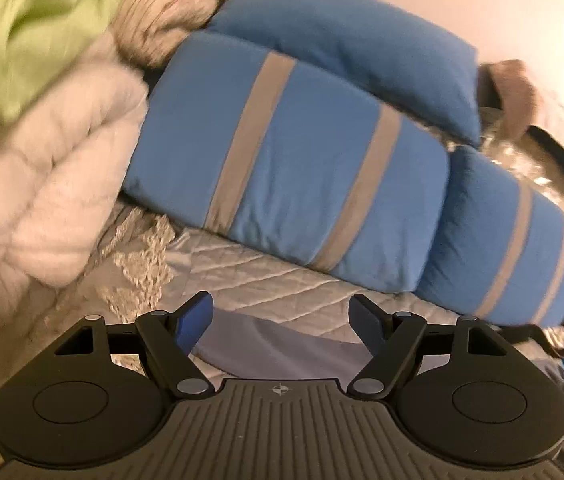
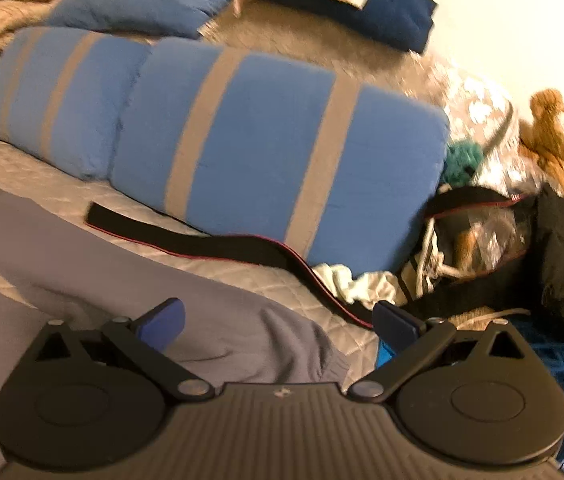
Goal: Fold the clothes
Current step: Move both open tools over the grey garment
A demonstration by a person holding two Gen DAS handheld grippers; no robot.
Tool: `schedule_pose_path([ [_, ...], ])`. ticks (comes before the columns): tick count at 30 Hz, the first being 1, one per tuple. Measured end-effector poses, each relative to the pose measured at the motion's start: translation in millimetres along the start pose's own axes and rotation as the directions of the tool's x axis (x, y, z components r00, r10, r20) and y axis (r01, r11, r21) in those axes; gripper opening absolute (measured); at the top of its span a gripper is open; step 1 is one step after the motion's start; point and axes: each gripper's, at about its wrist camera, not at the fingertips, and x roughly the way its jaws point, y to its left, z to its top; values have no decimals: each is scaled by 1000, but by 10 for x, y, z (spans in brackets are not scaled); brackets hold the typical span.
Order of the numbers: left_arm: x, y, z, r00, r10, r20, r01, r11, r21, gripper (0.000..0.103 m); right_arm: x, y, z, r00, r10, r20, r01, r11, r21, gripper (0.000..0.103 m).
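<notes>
**Both grippers spread wide over a grey garment on a quilted bed**

The left gripper point(image 1: 281, 320) had its two blue-padded fingers point(image 1: 195, 322) spread far apart, with nothing between them. Just beyond and below the gap lay a corner of a grey-lavender garment point(image 1: 277, 344), flat on a pale quilted bedspread point(image 1: 265, 276); whether the pads touched the cloth could not be told.

The right gripper point(image 2: 279, 322) was likewise wide apart and held nothing. The same garment point(image 2: 129, 272) spread across the bedspread point(image 2: 346, 320) under and ahead of it, with a gathered, rumpled edge lying between the fingers. Its left pad point(image 2: 161, 324) sat over the cloth.

Behind the garment, blue pillows with grey stripes point(image 2: 265, 152) lined the back of the bed. A black strap with a red edge point(image 2: 201, 240) ran along the bedspread in front of them. A heap of cream and green fabric point(image 1: 33, 120) was piled at the left, and a brown teddy bear point(image 2: 558, 132) sat at the far right.
</notes>
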Motion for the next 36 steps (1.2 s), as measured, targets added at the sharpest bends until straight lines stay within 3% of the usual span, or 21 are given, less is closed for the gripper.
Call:
schedule_pose_path([
  [5, -402, -203, 273, 999, -41, -15, 43, 995, 93, 76, -283, -177, 263, 991, 137, 5, -137, 989, 55, 103],
  [10, -575, -459, 393, 997, -68, -42, 75, 977, 202, 78, -375, -301, 294, 989, 144, 17, -144, 989, 43, 103],
  [15, -467, -632, 396, 989, -106, -102, 130, 954, 270, 78, -175, -365, 140, 978, 191, -83, -188, 981, 46, 103],
  [19, -124, -681, 236, 982, -94, -166, 146, 932, 331, 78, 134, -391, -58, 942, 295, -160, -276, 953, 128, 103],
  [22, 217, -653, 69, 975, -86, -206, 158, 917, 366, 78, 342, -393, -197, 921, 355, -162, -322, 926, 197, 103],
  [24, 484, -607, -49, 967, -103, -232, 191, 898, 397, 78, 426, -382, -269, 920, 363, -147, -328, 919, 219, 103],
  [27, 858, -549, -238, 967, -63, -246, 177, 861, 477, 78, 554, -318, -334, 921, 365, -136, -338, 922, 189, 103],
  [31, 1399, -435, -435, 959, -8, -284, 167, 824, 542, 77, 753, -230, -391, 905, 398, -151, -376, 913, 155, 103],
  [36, 1901, -193, -475, 962, -39, -270, 176, 846, 504, 77, 1040, -210, -474, 874, 459, -161, -420, 879, 225, 103],
])
